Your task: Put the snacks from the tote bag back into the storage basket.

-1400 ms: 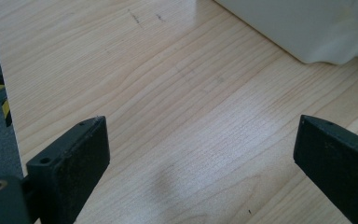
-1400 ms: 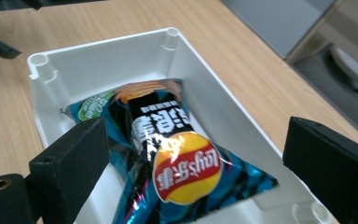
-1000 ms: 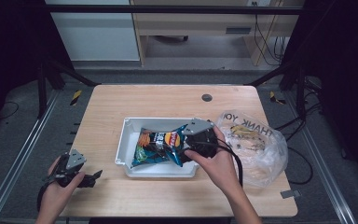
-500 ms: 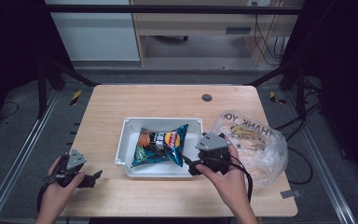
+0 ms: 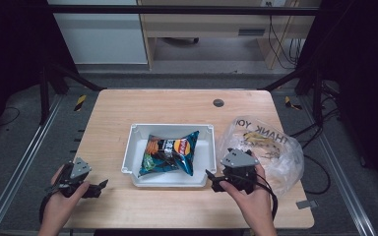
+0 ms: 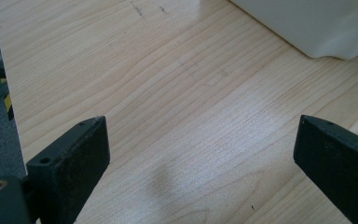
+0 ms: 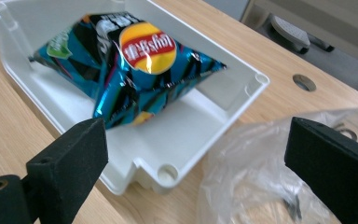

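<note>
A blue chip bag (image 5: 170, 152) (image 7: 130, 60) lies loose in the white tray (image 5: 133, 147) (image 7: 177, 144) at the middle of the table. My right gripper (image 5: 212, 180) (image 7: 196, 140) hovers just outside the tray's near right corner, open, with nothing between its fingers. It points at the tray and the bag. My left gripper (image 5: 97, 187) (image 6: 200, 130) is low over bare wood at the front left, open and empty. The tray's corner (image 6: 317, 28) lies ahead of it.
A crumpled clear plastic bag (image 5: 268, 142) (image 7: 261, 186) printed with "THANK YOU" lies right of the tray, against my right hand. A round cable hole (image 5: 218, 103) (image 7: 304, 82) sits in the tabletop behind the tray. Black frame posts flank the table.
My right gripper has pulled back out of the tray toward the near edge, leaving the chip bag lying in the tray. The left gripper has stayed put.
</note>
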`<state>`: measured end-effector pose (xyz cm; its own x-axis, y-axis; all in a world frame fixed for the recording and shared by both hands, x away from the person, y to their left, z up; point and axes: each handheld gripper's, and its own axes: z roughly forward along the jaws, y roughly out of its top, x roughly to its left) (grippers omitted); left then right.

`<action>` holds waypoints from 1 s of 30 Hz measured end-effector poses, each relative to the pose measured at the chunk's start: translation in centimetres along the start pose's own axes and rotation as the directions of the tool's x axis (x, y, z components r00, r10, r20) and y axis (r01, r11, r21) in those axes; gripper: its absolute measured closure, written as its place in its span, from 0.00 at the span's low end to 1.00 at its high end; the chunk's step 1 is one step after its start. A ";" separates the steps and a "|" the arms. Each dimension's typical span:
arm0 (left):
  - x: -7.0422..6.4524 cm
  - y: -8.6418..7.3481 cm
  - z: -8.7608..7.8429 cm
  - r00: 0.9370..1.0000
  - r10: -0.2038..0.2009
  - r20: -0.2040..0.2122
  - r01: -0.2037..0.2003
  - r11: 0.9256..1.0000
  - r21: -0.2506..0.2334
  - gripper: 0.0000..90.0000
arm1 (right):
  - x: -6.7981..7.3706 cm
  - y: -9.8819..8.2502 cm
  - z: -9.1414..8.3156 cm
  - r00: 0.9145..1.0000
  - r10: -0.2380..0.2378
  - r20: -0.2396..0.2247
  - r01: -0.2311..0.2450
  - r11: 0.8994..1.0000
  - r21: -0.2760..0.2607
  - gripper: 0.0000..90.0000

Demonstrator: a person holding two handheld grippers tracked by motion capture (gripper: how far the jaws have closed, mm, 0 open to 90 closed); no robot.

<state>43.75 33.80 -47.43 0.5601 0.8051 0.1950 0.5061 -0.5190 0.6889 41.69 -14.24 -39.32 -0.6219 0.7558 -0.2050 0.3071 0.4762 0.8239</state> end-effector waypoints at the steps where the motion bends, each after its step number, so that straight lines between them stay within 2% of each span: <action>1: 0.0 0.0 0.0 1.000 -0.001 0.000 0.001 1.000 0.000 0.04 | -0.1 -0.3 -0.1 1.000 0.005 0.006 -0.005 1.000 0.004 0.07; 7: 0.0 0.0 0.0 1.000 0.000 0.000 0.000 1.000 0.001 0.03 | -1.0 -1.9 -0.4 0.998 0.011 0.059 -0.014 0.999 0.045 0.07; 12: -0.1 0.0 0.0 1.000 0.000 0.001 0.000 1.000 0.001 0.03 | -2.0 -3.7 -0.4 0.995 0.066 0.078 -0.071 0.996 0.061 0.07; 14: -0.1 0.0 0.0 1.000 0.000 0.000 0.000 1.000 0.002 0.03 | -2.3 -4.1 -0.4 0.994 0.072 0.080 -0.077 0.995 0.061 0.07; 21: -0.1 0.0 0.1 1.000 0.002 0.001 -0.002 1.000 0.004 0.03 | -3.9 -6.5 0.1 0.984 0.143 0.105 -0.154 0.983 0.102 0.07; 30: -0.1 0.0 0.1 1.000 0.001 0.002 -0.001 1.000 0.005 0.03 | -5.2 -7.7 0.5 0.978 0.162 0.135 -0.181 0.973 0.144 0.07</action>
<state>43.74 33.65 -47.53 0.5619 0.8040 0.1947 0.5088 -0.5215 0.6850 42.91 -21.62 -44.91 -0.4612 0.8765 -0.1381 0.5155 0.3914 0.7623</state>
